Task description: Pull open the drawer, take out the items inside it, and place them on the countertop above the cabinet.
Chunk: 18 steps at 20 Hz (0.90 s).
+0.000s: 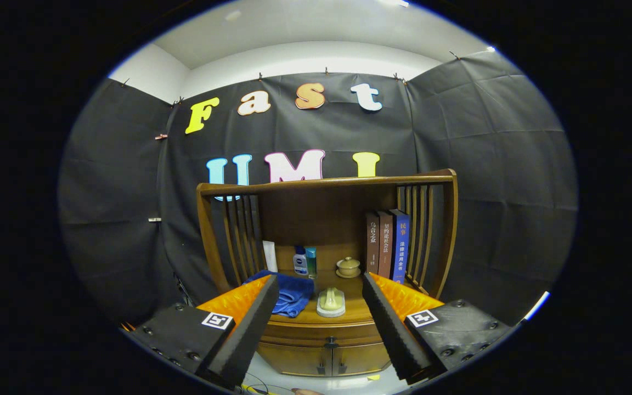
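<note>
Gripper (320, 285) is hovering well back from the cabinet (324, 351), fingers spread wide apart, nothing between them, touching nothing. Both fingertips are sitting short of the front edge of the countertop (349, 315).

Drawer (321, 332) is sitting closed under the countertop's front edge, flush with the cabinet front; a small dark knob (331, 344) is showing just below its middle. Contents are hidden behind the drawer front, so I can't tell what's inside. Two small doors are showing below it, also closed.

On the countertop:
- blue cloth (291, 296) is lying bunched at the front left corner, partly behind the left finger
- pale soap-dish-like item (331, 302) is sitting near the front edge, about centre, framed between the two fingers
- two small bottles (304, 261) are standing upright, touching, toward the back, left of centre
- a white upright object (270, 255) is standing just left of them by the left slats
- small lidded pot on a saucer (348, 267) is sitting toward the back, right of centre
- three books (387, 244) are standing upright at the back right, against the right slats

A curved wooden rail with slatted sides is wrapping the countertop's back and sides.
</note>
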Each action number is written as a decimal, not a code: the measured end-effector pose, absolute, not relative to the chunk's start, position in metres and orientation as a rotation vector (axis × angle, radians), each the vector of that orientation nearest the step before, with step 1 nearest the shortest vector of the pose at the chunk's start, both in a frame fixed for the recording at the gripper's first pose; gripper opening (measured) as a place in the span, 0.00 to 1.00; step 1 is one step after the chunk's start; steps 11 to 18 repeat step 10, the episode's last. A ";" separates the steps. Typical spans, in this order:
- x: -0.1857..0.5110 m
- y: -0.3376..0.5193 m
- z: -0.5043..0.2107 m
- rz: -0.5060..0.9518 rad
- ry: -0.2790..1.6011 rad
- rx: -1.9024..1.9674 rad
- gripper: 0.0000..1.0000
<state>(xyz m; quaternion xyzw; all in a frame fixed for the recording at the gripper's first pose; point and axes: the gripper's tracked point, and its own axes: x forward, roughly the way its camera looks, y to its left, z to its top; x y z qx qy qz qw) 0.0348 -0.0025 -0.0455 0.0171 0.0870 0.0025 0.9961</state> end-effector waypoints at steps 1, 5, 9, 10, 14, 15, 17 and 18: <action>0.032 -0.003 -0.042 0.001 0.166 0.036 0.99; 0.025 -0.008 -0.028 -0.012 0.134 0.048 0.99; 0.023 -0.012 -0.021 -0.017 0.119 0.048 0.99; 0.023 -0.012 -0.021 -0.015 0.118 0.049 0.99; 0.023 -0.012 -0.021 -0.015 0.118 0.049 0.99; 0.023 -0.012 -0.021 -0.015 0.118 0.049 0.99; 0.023 -0.012 -0.021 -0.015 0.118 0.049 0.99; 0.023 -0.012 -0.021 -0.015 0.118 0.049 0.99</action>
